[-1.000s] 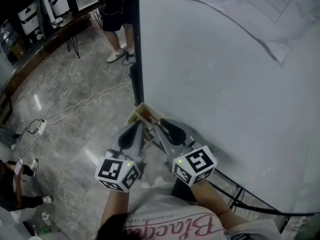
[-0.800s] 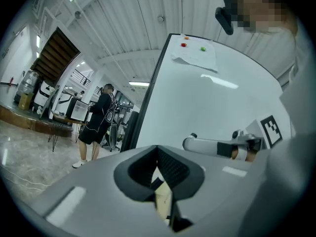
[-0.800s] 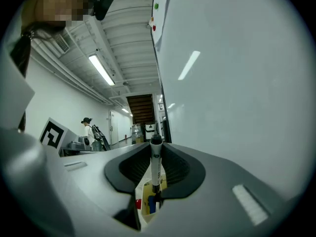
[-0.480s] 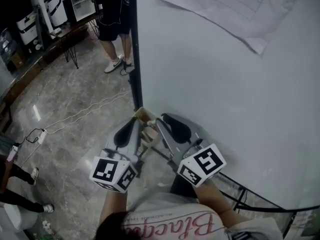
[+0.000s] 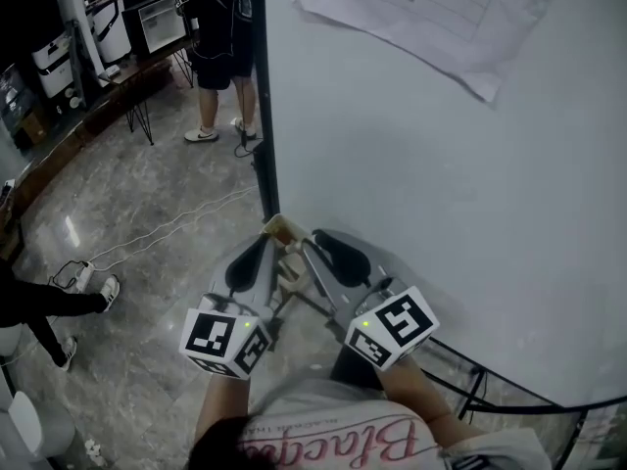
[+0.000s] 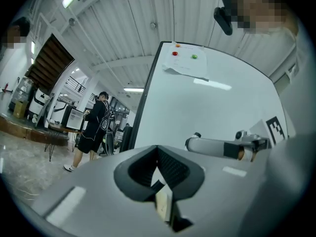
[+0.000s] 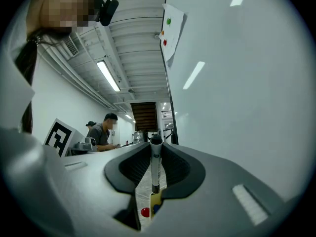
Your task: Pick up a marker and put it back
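A black-and-white marker (image 7: 155,168) stands upright between my right gripper's (image 7: 156,144) pads, its black tip level with the fingertips; the jaws are shut on it. In the head view the right gripper (image 5: 319,240) points at the whiteboard's lower left corner, where a beige tray (image 5: 279,229) sits. My left gripper (image 5: 264,246) lies just left of it, aimed at the same tray. In its own view the left gripper (image 6: 158,149) has its tips together and nothing held. The right gripper's finger (image 6: 213,144) shows side-on in that view.
The whiteboard (image 5: 441,213) fills the right side, with a paper sheet (image 5: 411,13) pinned at its top and a black frame edge (image 5: 263,116). A person (image 5: 217,47) stands at the back, and white cables (image 5: 157,213) lie on the marble floor. Red and blue round things (image 7: 144,212) show below the right jaws.
Both grippers stay almost where they were, the right one still shut on the marker. The standing person stepped left, and someone's leg has entered at the left edge.
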`<act>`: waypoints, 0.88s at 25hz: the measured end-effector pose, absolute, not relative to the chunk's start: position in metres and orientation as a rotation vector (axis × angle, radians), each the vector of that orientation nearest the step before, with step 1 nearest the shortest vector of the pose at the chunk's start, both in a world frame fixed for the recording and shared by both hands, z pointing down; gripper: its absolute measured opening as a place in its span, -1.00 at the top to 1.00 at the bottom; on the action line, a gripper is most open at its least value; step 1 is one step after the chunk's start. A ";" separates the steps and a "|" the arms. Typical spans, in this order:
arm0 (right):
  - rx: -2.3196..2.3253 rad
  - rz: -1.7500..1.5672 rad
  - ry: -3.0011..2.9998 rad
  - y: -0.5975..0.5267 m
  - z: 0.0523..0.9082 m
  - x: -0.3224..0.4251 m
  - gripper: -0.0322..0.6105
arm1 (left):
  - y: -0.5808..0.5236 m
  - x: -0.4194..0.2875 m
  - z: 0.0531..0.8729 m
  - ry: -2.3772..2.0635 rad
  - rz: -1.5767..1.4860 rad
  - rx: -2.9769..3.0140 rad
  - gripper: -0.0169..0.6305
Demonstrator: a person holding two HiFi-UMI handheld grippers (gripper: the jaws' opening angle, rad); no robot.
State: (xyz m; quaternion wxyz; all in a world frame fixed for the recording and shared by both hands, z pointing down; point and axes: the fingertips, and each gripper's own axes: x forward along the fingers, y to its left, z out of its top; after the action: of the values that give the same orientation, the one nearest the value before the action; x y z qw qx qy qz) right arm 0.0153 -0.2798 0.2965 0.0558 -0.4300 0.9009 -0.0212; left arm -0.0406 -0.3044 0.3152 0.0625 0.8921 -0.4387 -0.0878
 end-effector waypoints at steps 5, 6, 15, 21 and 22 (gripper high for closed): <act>-1.346 -0.068 2.752 -0.283 0.308 0.014 0.68 | -0.303 -0.043 0.319 -1.294 -0.278 2.686 0.95; -1.362 -0.078 2.759 -0.285 0.313 0.014 0.68 | -0.304 -0.044 0.321 -1.292 -0.275 2.682 0.95; -1.425 -0.250 2.857 -0.299 0.364 0.003 0.68 | -0.310 -0.058 0.346 -1.321 -0.234 2.613 0.95; -1.463 -0.353 2.869 -0.307 0.398 -0.001 0.68 | -0.315 -0.062 0.361 -1.315 -0.214 2.573 0.95; -1.461 -0.378 2.870 -0.307 0.403 -0.002 0.68 | -0.316 -0.062 0.363 -1.315 -0.210 2.568 0.95</act>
State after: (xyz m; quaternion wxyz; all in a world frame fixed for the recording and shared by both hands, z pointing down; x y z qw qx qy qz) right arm -0.0018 -0.3073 0.4032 -0.0506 -0.4499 0.8840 -0.1164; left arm -0.0623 -0.3157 0.3627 0.1241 0.8810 -0.4509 -0.0720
